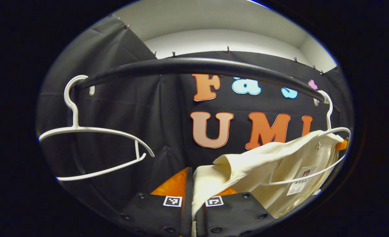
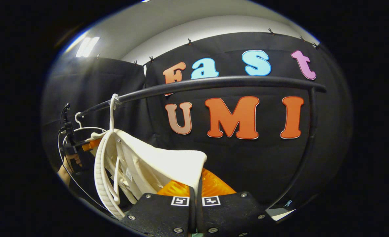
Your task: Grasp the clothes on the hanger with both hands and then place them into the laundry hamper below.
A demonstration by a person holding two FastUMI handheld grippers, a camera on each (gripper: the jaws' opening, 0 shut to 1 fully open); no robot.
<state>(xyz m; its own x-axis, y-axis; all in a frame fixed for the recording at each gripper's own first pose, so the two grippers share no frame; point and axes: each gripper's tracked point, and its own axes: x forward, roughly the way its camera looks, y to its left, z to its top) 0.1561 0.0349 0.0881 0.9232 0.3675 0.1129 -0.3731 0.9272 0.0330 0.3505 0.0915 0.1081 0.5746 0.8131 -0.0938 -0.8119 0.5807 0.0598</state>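
The booth is being closed in by black cloth walls under a pale ceiling, and a dark rail (image 1: pixel 197 64) is being carried across in front of the cloth. In the left gripper view, an empty white hanger (image 1: pixel 92 131) is being held on the rail's left end. Toward the rail's right end, a cream garment (image 1: pixel 273 164) is being carried on a second white hanger (image 1: pixel 332 131). A fold of this garment is being drawn down and leftward from the hanger into the left tool (image 1: pixel 192 204), whose fingers are being pressed together on the cloth. The garment's long axis is being stretched from the lower centre up to the right.

In the right gripper view, a hand (image 2: pixel 69 164) is being seen at the far left. The same garment (image 2: pixel 148 164) is being hung on its hanger (image 2: pixel 112 112) at the rail's (image 2: pixel 214 82) left part, and its long axis is being pulled rightward and down. Its corner is being pinched in the closed right tool (image 2: pixel 196 200). Whether the hamper is below cannot be told.
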